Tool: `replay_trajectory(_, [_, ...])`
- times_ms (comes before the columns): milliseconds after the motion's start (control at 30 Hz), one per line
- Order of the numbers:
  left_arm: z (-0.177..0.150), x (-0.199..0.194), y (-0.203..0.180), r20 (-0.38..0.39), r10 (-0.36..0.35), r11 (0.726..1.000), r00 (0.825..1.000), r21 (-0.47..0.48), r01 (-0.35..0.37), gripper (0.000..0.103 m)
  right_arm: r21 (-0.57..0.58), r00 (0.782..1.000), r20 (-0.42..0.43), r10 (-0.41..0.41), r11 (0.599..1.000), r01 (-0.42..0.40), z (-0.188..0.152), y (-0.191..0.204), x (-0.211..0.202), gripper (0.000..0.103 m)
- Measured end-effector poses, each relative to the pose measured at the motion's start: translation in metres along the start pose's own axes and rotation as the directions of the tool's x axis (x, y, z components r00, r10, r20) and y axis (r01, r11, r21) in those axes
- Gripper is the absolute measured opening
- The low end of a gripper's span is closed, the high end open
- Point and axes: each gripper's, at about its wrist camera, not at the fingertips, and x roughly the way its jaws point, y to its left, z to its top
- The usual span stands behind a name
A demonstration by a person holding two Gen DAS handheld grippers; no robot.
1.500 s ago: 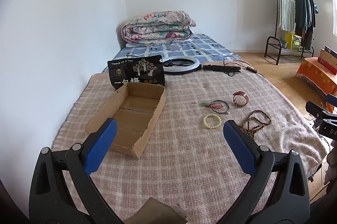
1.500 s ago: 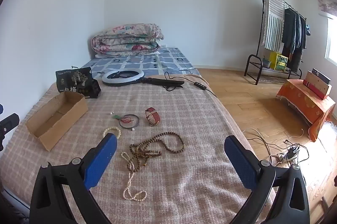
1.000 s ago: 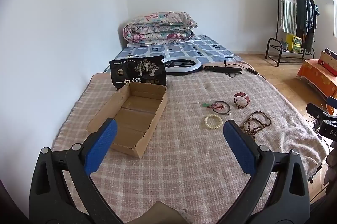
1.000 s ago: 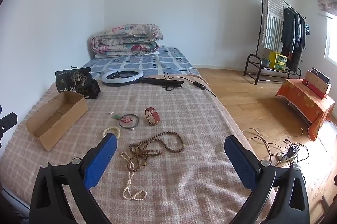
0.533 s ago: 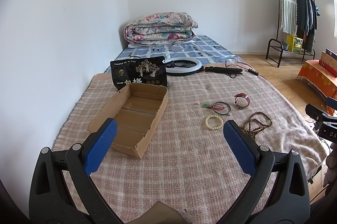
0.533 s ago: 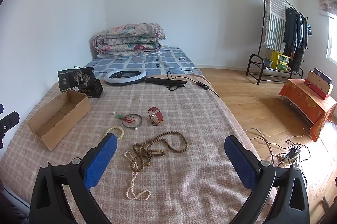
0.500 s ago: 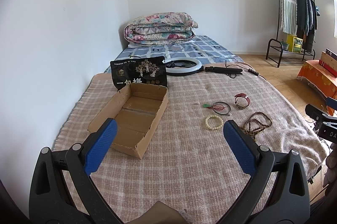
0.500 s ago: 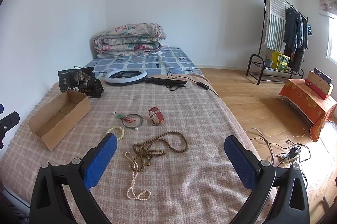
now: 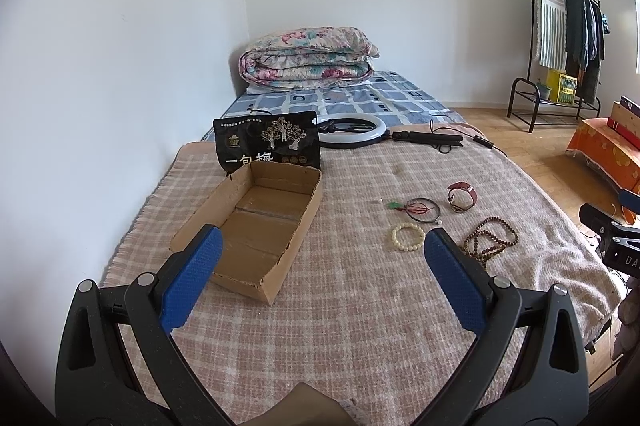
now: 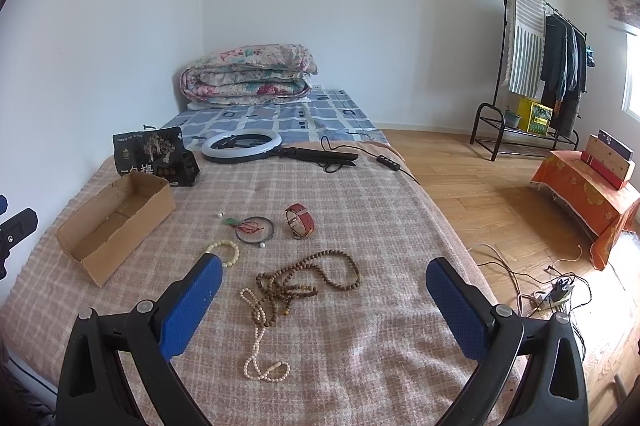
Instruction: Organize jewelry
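Bed blanket (image 10: 360, 193): pink plaid, I see jewelry spread mid-bed.
Hidden: brown bead necklace (image 10: 304, 286) partly behind my left tong finger in left view.
Cardboard box (image 9: 260, 209): open, long axis running away, left of jewelry.
Left tongs (image 9: 320, 258): wide, holding nothing.
Right tongs (image 10: 324, 278): wide, above necklace.

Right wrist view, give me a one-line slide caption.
Open right tongs above brown bead necklace and cream strand; empty cardboard box at left.

Both fisheye views look down the bed (image 9: 360, 326) from its foot toward the folded quilt (image 9: 308, 57); the left faces the cardboard box (image 9: 256, 222), the right the wooden bead necklace (image 10: 304, 286). Both share them.
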Motion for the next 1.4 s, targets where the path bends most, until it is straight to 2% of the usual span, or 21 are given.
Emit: replay_trajectory(1400, [-0.0023,-0.0001,0.0011,0.006,-0.001,1.000,1.000,-0.001,0.001,0.102,0.004,1.000,-0.010,0.018,1.000,-0.018,-0.0030,0.0046,0.0038,0.103])
